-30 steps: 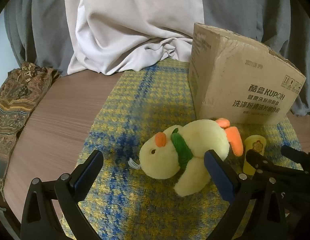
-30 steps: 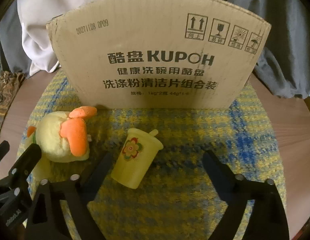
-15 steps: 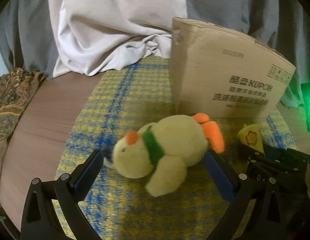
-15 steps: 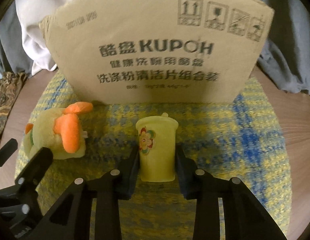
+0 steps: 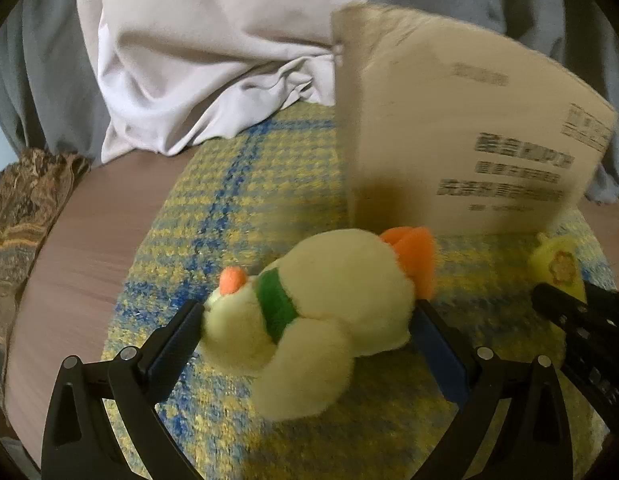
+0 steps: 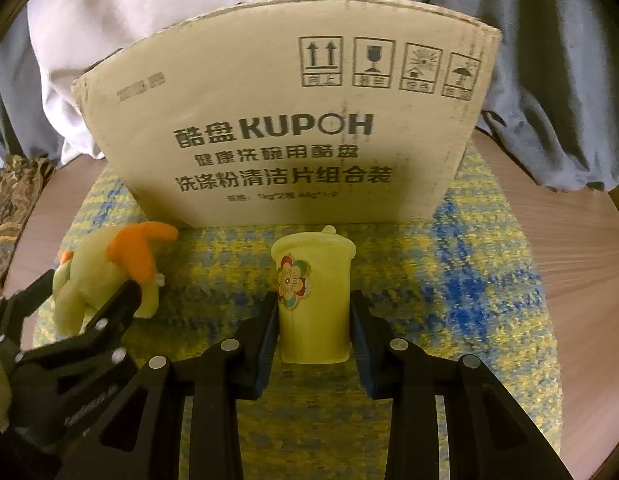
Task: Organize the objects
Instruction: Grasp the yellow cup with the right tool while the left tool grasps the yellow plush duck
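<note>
The printed front of the cardboard box (image 6: pixel 285 136) is shown sharply only in the right wrist view; in the left wrist view it is blurred and seen from its left corner, and there the white cloth (image 5: pixel 213 60) heaped behind it and the patterned fabric (image 5: pixel 25 208) at the table's left edge are seen more fully. The yellow cup (image 6: pixel 313 300), with its flower sticker, is held upright between the pads of the right gripper (image 6: pixel 314 332), which are clamped against its two sides low on the body; it stands just in front of the box, over the yellow-and-blue woven mat (image 6: pixel 481 304). In the left wrist view only the cup's top is seen. The plush duck (image 5: pixel 321 312) lies on its side on the mat between the fingers of the left gripper (image 5: pixel 309 328); both blue pads are touching its head and rear, but whether they are squeezing it cannot be told.
</note>
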The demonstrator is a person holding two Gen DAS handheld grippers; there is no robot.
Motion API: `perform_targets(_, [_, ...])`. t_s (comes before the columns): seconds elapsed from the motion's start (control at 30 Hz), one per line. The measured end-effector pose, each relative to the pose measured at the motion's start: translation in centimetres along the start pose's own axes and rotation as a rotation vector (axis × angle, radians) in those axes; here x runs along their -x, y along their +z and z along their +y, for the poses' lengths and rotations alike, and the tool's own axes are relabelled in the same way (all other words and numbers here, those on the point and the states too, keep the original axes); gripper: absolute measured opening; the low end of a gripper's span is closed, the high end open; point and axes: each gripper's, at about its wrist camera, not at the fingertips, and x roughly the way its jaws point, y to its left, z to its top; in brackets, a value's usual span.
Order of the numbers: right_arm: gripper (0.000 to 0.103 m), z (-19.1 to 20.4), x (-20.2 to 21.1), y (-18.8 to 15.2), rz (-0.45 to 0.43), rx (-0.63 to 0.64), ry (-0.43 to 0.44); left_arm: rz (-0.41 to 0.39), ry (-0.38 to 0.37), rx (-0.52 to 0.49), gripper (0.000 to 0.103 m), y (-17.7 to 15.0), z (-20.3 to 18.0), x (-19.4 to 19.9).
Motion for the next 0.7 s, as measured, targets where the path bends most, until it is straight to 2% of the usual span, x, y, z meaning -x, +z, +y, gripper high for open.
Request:
perform_targets(0.23, [0.034,0.2,-0.2,0.2,0.002,0.003,0.002,-0.025,-0.012,0.014,0.103,0.7,0.2,-0.5])
perform_targets(0.7, [0.034,0.6,0.2,-0.1,-0.011,0.007,0.005,-0.082,-0.028,0.008,0.077,1.0,0.5,1.3])
